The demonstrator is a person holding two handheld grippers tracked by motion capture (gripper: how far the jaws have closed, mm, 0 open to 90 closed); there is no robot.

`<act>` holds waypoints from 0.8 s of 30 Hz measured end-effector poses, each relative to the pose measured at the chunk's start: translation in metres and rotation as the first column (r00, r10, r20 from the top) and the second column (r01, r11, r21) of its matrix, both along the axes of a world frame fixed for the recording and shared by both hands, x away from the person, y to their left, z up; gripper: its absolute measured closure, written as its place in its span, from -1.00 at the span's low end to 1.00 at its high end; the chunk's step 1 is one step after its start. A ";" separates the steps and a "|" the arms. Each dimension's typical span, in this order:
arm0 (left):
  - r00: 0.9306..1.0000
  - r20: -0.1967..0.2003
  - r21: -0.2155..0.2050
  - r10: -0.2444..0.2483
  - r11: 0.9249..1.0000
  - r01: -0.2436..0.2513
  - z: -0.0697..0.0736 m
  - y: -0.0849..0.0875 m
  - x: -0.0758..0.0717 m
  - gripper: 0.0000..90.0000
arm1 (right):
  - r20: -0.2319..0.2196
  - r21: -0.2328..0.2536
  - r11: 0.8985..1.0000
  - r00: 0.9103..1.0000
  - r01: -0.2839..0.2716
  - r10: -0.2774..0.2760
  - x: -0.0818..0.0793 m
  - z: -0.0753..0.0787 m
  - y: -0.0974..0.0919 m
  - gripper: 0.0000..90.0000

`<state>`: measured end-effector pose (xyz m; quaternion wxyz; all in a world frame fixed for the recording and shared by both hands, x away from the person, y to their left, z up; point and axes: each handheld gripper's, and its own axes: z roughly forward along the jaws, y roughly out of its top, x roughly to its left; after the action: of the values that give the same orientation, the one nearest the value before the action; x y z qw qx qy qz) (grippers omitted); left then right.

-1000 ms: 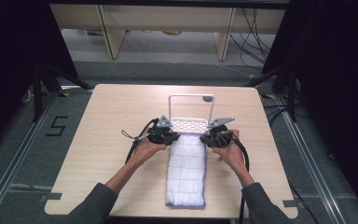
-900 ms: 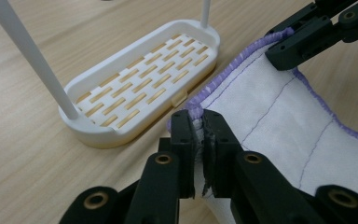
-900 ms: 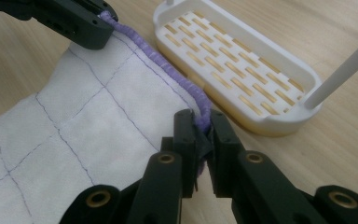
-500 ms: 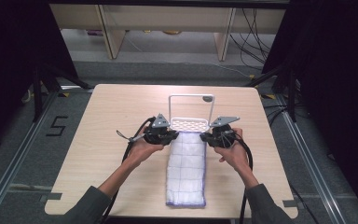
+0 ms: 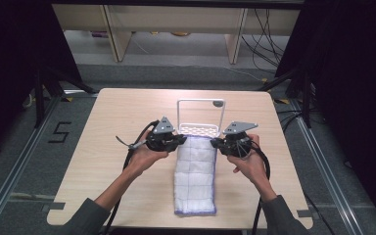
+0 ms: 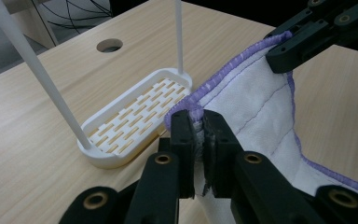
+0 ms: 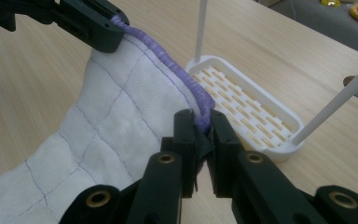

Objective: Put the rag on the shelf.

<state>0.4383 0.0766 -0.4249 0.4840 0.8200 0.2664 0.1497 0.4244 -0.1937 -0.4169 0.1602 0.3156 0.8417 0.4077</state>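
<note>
The quilted cloth (image 5: 195,176) is lying lengthwise on the near table (image 5: 103,161). The left gripper (image 5: 177,140) and right gripper (image 5: 217,143) are each pinching a far corner, just near of the white rack (image 5: 200,115), which is standing directly beyond.

- The left gripper (image 5: 175,141) is held in the person's left hand (image 5: 144,155) over the middle of the worktop, jaws pointing inward, clamped on the far left corner of the cloth (image 5: 195,178).
- The right gripper (image 5: 219,143), in the right hand (image 5: 247,164), mirrors it, jaws pinching the far right corner.
- Both forearms come in from the worktop's near edge.
</note>
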 end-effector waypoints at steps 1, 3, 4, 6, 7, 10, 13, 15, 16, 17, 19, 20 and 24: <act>1.000 0.000 -0.010 0.002 1.000 -0.002 0.003 0.001 -0.002 0.83 | 0.009 0.001 1.000 1.000 -0.008 0.008 0.000 0.001 0.000 0.86; 1.000 0.001 -0.025 0.000 1.000 0.000 0.009 0.002 -0.006 0.83 | 0.027 0.005 1.000 1.000 -0.007 0.007 -0.003 0.005 0.000 0.86; 1.000 0.008 -0.032 -0.005 0.999 0.006 0.010 0.002 -0.008 0.83 | 0.014 0.007 1.000 1.000 -0.012 0.011 -0.005 0.007 0.000 0.86; 1.000 0.013 -0.009 -0.012 1.000 0.012 0.014 0.002 -0.011 0.83 | 0.024 0.009 1.000 1.000 -0.016 0.016 -0.008 0.010 -0.001 0.87; 1.000 0.014 -0.012 -0.012 1.000 0.012 0.015 0.002 -0.012 0.83 | 0.024 0.011 1.000 0.999 -0.029 0.029 -0.009 0.011 -0.001 0.87; 1.000 0.017 -0.014 -0.022 1.000 0.022 0.023 0.003 -0.015 0.83 | 0.037 0.016 0.999 0.999 -0.032 0.031 -0.013 0.019 -0.001 0.87; 0.999 0.032 -0.012 -0.023 1.000 0.023 0.034 0.004 -0.019 0.84 | 0.068 0.029 0.999 0.997 -0.032 0.029 -0.017 0.028 -0.002 0.87; 0.999 0.032 -0.029 -0.023 0.999 0.024 0.043 0.004 -0.021 0.84 | 0.079 0.035 0.998 0.996 -0.051 0.048 -0.020 0.037 -0.005 0.87; 0.999 0.033 -0.038 -0.033 0.999 0.034 0.048 0.004 -0.022 0.84 | 0.072 0.051 0.998 0.997 -0.044 0.040 -0.022 0.042 -0.006 0.87; 0.999 0.038 -0.035 -0.030 0.999 0.032 0.054 0.004 -0.024 0.84 | 0.094 0.054 0.997 0.995 -0.049 0.044 -0.023 0.047 -0.007 0.87; 0.998 0.055 -0.040 -0.044 0.998 0.046 0.066 0.004 -0.025 0.85 | 0.123 0.059 0.997 0.992 -0.048 0.040 -0.025 0.058 -0.009 0.87; 0.997 0.058 -0.041 -0.042 0.998 0.044 0.071 0.004 -0.025 0.85 | 0.128 0.056 0.998 0.991 -0.042 0.034 -0.026 0.064 -0.010 0.87; 0.996 0.085 -0.028 -0.035 0.999 0.038 0.093 0.003 -0.021 0.86 | 0.176 0.050 0.997 0.984 -0.052 0.042 -0.025 0.087 -0.011 0.88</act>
<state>0.4173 0.0799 -0.3319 0.5093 0.8106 0.2330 0.1713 0.3990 -0.2045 -0.3295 0.2151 0.2630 0.8203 0.4601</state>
